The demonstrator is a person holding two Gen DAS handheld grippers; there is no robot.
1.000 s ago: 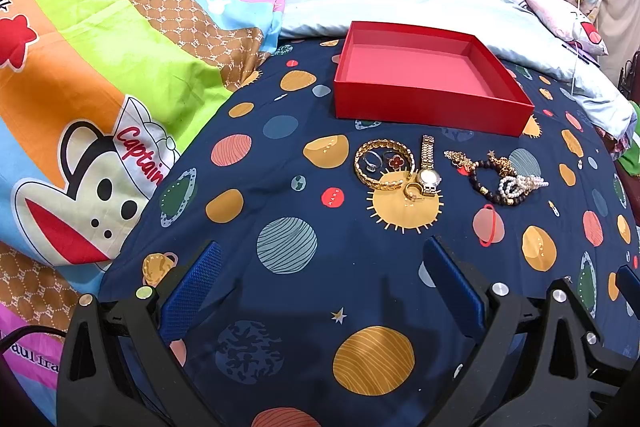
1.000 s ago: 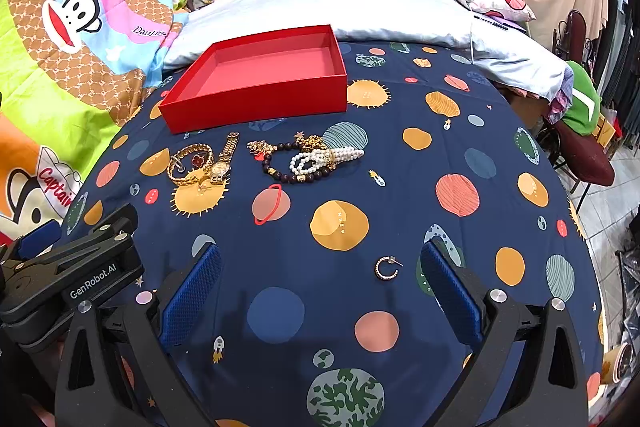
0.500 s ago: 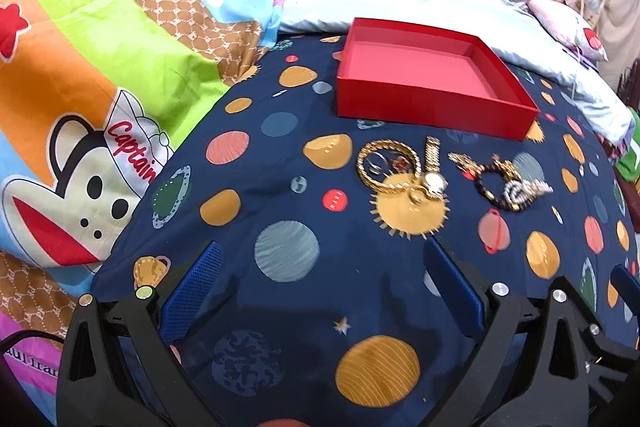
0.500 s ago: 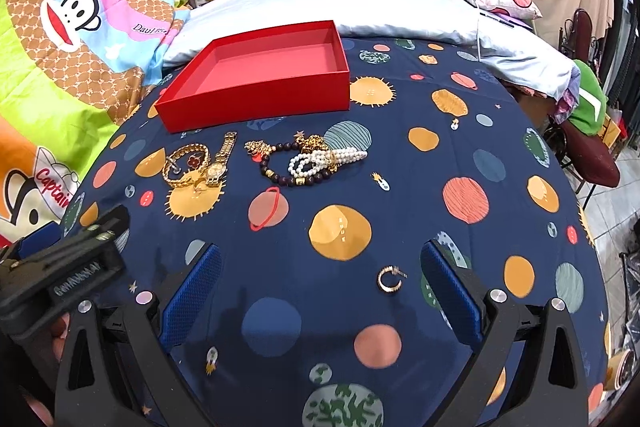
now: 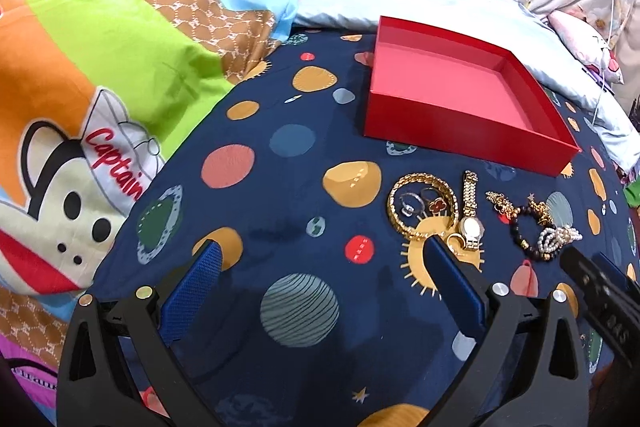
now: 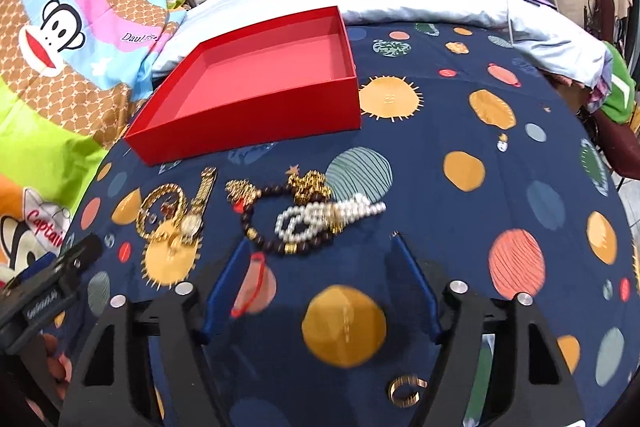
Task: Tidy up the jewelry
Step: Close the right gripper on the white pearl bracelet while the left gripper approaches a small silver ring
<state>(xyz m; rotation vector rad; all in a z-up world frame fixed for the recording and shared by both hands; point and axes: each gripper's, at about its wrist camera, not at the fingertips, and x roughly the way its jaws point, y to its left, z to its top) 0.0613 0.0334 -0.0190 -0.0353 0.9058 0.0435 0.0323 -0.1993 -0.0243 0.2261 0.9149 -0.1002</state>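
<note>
Right gripper [image 6: 320,259], jaws spread, faces the near pearl bracelet [image 6: 320,217]; left gripper [image 5: 320,259], spread, waits; far red box [image 6: 256,75] sits empty for receiving.

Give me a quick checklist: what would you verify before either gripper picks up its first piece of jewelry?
1. Red box open with room inside: ok, nothing lies in it.
2. Right gripper open: ok, fingers apart, nothing between them.
3. Right gripper lined up on a piece: ok, the pearl bracelet and dark beads lie just ahead of its fingertips.
4. Left gripper open: ok, and it holds nothing.
5. Pieces separate enough to lift singly: not ok, pearls, beads and gold chain overlap; rings sit inside the gold bangle, beside the watch.
6. Strays accounted for: ok, one gold hoop earring lies near the right gripper's base.
</note>
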